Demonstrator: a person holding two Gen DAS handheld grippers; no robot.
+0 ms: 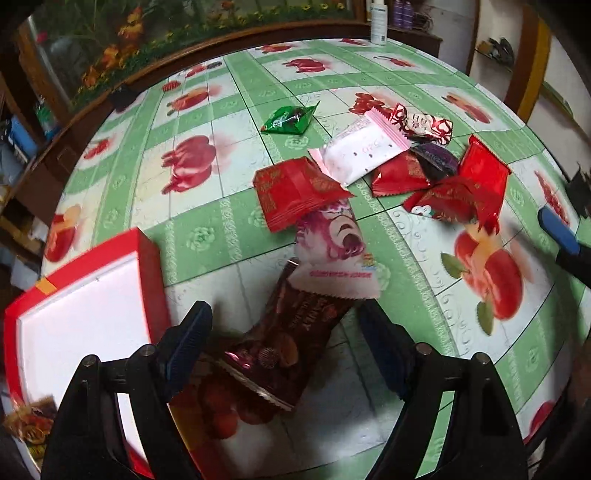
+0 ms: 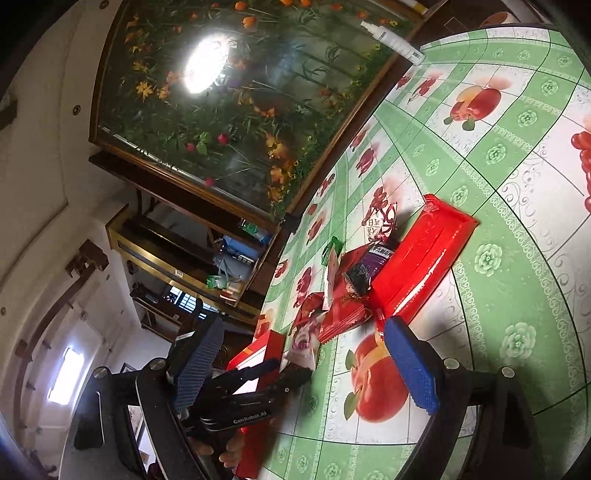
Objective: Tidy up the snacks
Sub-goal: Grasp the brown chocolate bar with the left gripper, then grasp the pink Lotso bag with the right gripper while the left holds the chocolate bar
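A: Item one, the left gripper (image 1: 284, 343)?

B: Jaws stood spread wide, released. A dark brown biscuit packet (image 1: 291, 339) lay on the worktop (image 1: 207, 236) between the fingers; contact with either pad could not be told.

A: Item two, the right gripper (image 2: 306, 363)?

B: Also spread wide, nothing between its blue pads (image 2: 412, 365). It hung tilted over the worktop's near part, beside the long red packet (image 2: 417, 262).

A: The snacks, as listed?

B: A pink-and-white bear-print packet (image 1: 336, 251) overlapped the brown packet's far end. Beyond it, a square red packet (image 1: 295, 192), a white packet with pink edges (image 1: 364, 151), a green triangular packet (image 1: 290, 120), a purple packet (image 1: 436, 158) and several more red ones lay heaped and touching.

A: Container?

B: A red box with a white interior (image 1: 81, 317) sat just left of the left gripper. One gold-and-brown wrapper (image 1: 29, 424) showed at its near corner, cut off by the frame.

A: Surroundings?

B: A green fruit-print cloth covered the worktop. A white bottle (image 1: 378, 22) stood at the far edge, before a framed flower picture (image 2: 236, 103).

A: Obstructed or unclear?

B: The box's near side was hidden behind the left gripper's body. Print on most wrappers was blurred. In the right view the left gripper (image 2: 255, 384) screened part of the box.
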